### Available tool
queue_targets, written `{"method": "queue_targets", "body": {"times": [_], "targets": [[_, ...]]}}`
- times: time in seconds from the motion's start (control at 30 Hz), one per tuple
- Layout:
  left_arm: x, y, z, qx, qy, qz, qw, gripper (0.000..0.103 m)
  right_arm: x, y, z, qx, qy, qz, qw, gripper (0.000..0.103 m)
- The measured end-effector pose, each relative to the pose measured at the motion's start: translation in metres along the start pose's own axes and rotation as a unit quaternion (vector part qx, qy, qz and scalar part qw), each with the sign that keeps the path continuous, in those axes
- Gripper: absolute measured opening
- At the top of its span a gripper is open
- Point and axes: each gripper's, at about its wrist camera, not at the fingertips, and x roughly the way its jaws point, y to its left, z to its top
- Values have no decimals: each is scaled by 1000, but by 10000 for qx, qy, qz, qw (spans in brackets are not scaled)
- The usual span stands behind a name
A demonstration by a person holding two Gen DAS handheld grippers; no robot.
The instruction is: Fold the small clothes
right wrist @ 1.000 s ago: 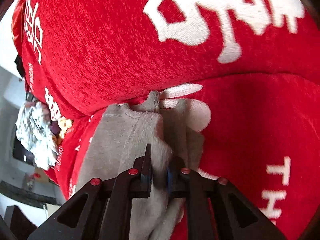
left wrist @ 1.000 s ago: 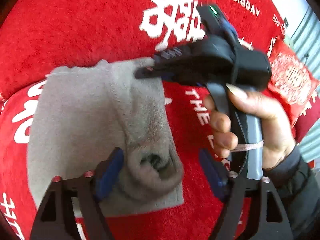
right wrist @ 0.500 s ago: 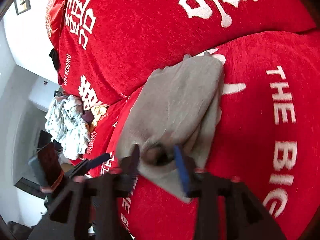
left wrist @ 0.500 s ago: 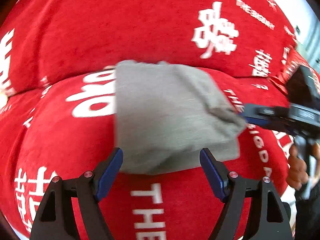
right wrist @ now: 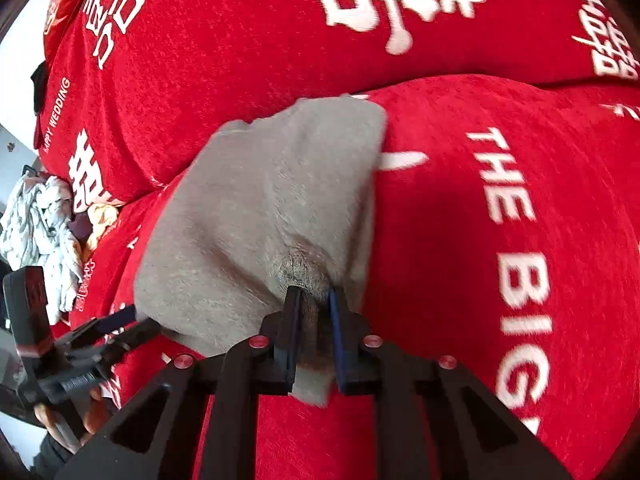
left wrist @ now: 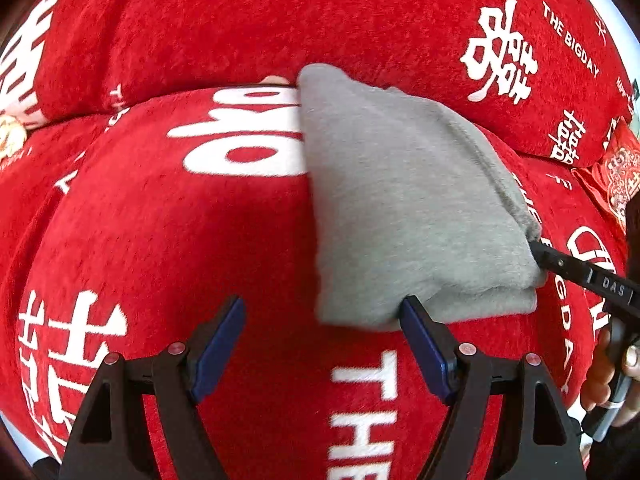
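While the right gripper has its 2 fingers pinched nearly together on a bunched bit of the gray garment, the near right corner of the fold hangs on that single grip. A puckered, darker knot of cloth sits just ahead of the fingertips, so several layers look caught at once. If the pull goes sideways, I judge the upper layer could slide off the lower one and undo the fold.

Over on the left, the left gripper has its fingers spread wide and holding nothing; the right-hand finger sits against the garment's near edge, the other over bare red fabric. Closing from there would likely catch only the thick near edge, or nothing.

Farther out, the garment lies as a folded gray block on the red sofa cushion, its far edge tucked against the back cushion. Plush surface and rounded cushion may let the block creep or sag. A pile of pale clothes lies well apart at the far left.
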Motion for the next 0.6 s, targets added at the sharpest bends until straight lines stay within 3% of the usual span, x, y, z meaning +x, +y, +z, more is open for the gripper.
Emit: {"method": "queue_targets", "body": {"times": [0.17,0.3,0.33,0.37,0.43,0.5,0.6], "targets": [[-20,2,7,20,-305,-152,9994,80,-18,13,-6,-179,-178,-203,9995,27],[-29,-6,30,-137,-434,-465,9979,80,-43,33,4,-277,-780,-86,9965,31],[-28,-10,35,-145,-465,-540,9974,80,-47,41,7,-364,-946,-6,9949,40],[-26,-15,40,-131,-476,-580,9971,80,-48,49,10,-432,-1029,132,9937,57],[-14,-26,48,27,-420,-335,9986,80,-41,55,15,-442,-1008,505,9926,66],[5,-32,49,143,-254,192,9994,80,-25,52,20,-329,-783,612,9945,66],[12,-28,40,129,-250,130,9995,87,1,32,17,-7,-392,281,9988,58]]}}
